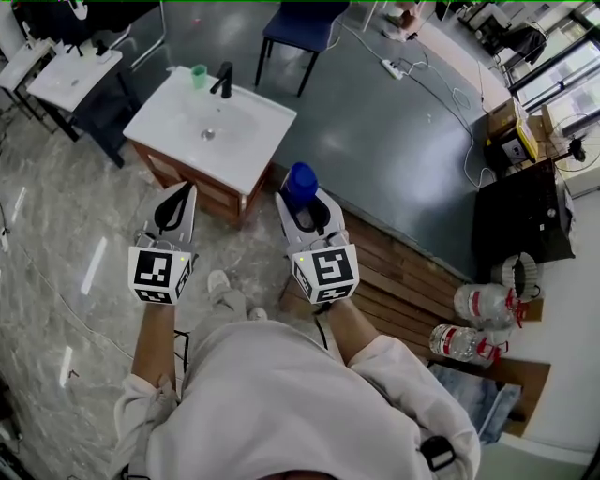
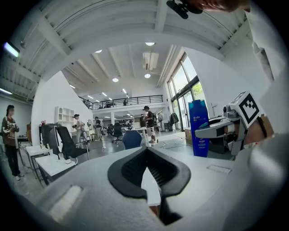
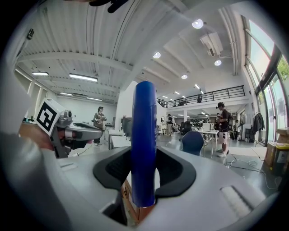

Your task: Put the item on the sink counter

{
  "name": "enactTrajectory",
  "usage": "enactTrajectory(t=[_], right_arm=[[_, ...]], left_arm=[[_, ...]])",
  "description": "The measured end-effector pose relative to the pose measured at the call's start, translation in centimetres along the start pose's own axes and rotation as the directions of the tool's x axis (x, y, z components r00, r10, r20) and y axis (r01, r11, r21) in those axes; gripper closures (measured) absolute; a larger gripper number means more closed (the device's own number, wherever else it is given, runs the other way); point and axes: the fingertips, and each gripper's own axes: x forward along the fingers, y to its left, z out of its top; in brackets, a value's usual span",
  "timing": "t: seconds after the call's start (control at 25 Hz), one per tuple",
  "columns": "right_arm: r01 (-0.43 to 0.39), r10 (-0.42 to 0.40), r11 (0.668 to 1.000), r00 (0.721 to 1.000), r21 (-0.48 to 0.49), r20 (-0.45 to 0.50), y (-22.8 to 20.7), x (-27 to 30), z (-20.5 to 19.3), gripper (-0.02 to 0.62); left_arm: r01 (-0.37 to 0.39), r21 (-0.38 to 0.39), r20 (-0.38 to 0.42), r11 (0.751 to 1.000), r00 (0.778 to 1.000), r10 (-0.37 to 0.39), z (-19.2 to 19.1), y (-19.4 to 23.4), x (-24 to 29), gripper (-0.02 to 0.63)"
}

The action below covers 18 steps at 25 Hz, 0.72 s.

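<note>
My right gripper [image 1: 307, 208] is shut on a tall blue bottle [image 1: 300, 181], which it holds upright in the air. In the right gripper view the bottle [image 3: 143, 149] stands between the black pads [image 3: 178, 173]. It is just off the near right corner of the white sink counter [image 1: 246, 153]. The counter has a basin, a black faucet [image 1: 223, 81] and a green cup [image 1: 199, 76] at its far edge. My left gripper [image 1: 176, 199] hangs beside the right one, near the counter's front edge. Its jaws [image 2: 146, 155] meet at the tips with nothing between them. From the left gripper view the bottle [image 2: 198, 128] shows at the right.
A blue chair [image 1: 300, 26] and a power strip [image 1: 393, 68] with cables lie beyond the counter. A wooden platform [image 1: 412, 281] with large water bottles [image 1: 480, 305] is at the right, beside a black cabinet [image 1: 520, 220]. A white table [image 1: 73, 77] stands far left. People stand in the background.
</note>
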Motion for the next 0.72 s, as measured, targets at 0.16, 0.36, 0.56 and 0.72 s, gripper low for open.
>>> enactTrajectory(t=[0.16,0.36,0.56,0.72], right_arm=[[0.021,-0.021,1.0,1.0,0.001,-0.009,-0.4,3.4,0.2,0.437],[0.051,-0.051,0.999,0.999,0.007,-0.006,-0.9,8.0,0.6,0.437],[0.079,-0.079,0.997,0.997,0.026,-0.015,-1.4,12.5,1.0,0.437],[0.097,-0.097,0.995,0.995,0.029,-0.006,-1.8,15.8,1.3,0.437]], left_arm=[[0.025,-0.007,0.011,1.0,1.0,-0.025,-0.3,3.0,2.7,0.607],[0.065,-0.01,0.018,0.998,0.998,-0.065,-0.6,6.8,6.1,0.608],[0.113,-0.006,0.013,0.994,0.994,-0.113,-0.6,10.4,9.3,0.607],[0.13,-0.008,0.014,0.991,0.991,-0.13,-1.0,12.9,11.4,0.609]])
